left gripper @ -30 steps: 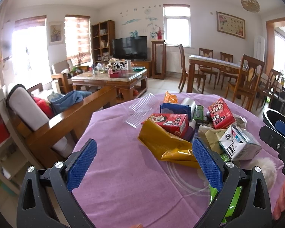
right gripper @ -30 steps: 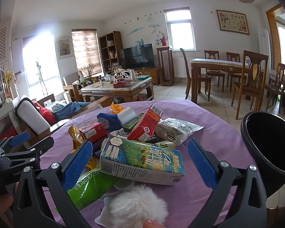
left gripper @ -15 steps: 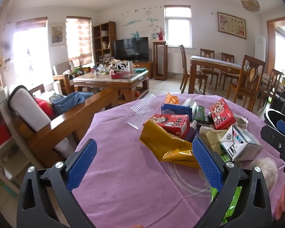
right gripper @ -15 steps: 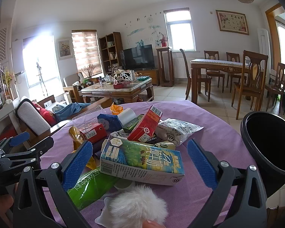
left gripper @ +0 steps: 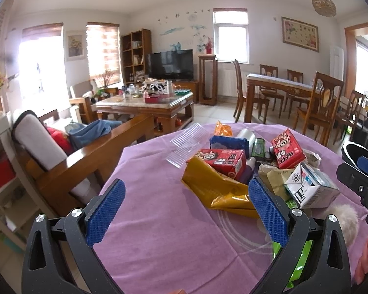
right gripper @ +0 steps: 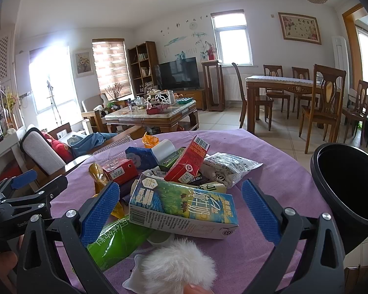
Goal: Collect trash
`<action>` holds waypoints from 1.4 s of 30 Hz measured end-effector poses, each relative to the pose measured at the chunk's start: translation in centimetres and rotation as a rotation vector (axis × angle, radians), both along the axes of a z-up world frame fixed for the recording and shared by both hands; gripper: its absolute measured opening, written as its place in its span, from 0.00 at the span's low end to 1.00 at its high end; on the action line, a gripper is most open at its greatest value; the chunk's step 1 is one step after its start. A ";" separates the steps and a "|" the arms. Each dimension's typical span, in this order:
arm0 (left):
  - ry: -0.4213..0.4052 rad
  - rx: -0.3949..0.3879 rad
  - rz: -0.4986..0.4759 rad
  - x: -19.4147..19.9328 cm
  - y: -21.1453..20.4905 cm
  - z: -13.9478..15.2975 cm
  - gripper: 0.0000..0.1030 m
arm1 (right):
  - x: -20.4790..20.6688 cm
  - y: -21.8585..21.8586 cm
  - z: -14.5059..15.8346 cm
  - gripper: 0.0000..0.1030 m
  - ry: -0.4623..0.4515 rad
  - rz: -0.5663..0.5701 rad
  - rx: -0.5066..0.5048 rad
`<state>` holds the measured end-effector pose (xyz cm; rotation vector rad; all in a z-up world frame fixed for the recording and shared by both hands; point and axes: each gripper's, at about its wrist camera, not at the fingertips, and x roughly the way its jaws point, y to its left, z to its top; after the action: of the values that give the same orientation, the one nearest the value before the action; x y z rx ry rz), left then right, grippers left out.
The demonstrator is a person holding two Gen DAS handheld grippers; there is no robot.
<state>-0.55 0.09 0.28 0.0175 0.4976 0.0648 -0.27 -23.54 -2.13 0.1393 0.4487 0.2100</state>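
A pile of trash lies on a round table with a purple cloth (left gripper: pixel 159 232). In it are a green-and-white milk carton (right gripper: pixel 184 208), red drink cartons (left gripper: pixel 223 161) (right gripper: pixel 186 164), a yellow bag (left gripper: pixel 216 188), a green wrapper (right gripper: pixel 117 242), a blue pack (left gripper: pixel 228 143), a clear ribbed plastic lid (left gripper: pixel 186 144) and a white fluffy ball (right gripper: pixel 176 267). My left gripper (left gripper: pixel 186 208) is open and empty above bare cloth, left of the pile. My right gripper (right gripper: pixel 181 208) is open, its fingers either side of the milk carton without touching it. A black bin (right gripper: pixel 348 183) stands at the table's right edge.
A wooden sofa with cushions (left gripper: pixel 68 161) stands close behind the table on the left. A coffee table (left gripper: pixel 147 105) is farther back. A dining table with chairs (left gripper: pixel 294 93) is at the back right. The left gripper also shows in the right wrist view (right gripper: pixel 24 196).
Both grippers have stayed open and almost still; the left view has shifted very slightly. Nothing in the pile has moved.
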 end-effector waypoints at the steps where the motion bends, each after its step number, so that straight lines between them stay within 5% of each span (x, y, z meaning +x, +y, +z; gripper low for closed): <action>1: 0.001 0.000 0.000 0.0 0.0 0.0 0.96 | 0.0 0.0 0.0 0.96 0.001 0.000 -0.001; 42: 0.022 0.026 0.009 0.3 -0.3 -0.3 0.96 | 0.5 -0.3 -0.3 0.96 0.029 -0.087 -0.037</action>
<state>-0.23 -0.23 0.00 0.0412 0.5188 0.0796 0.19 -23.81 -2.44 0.1258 0.4744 0.1139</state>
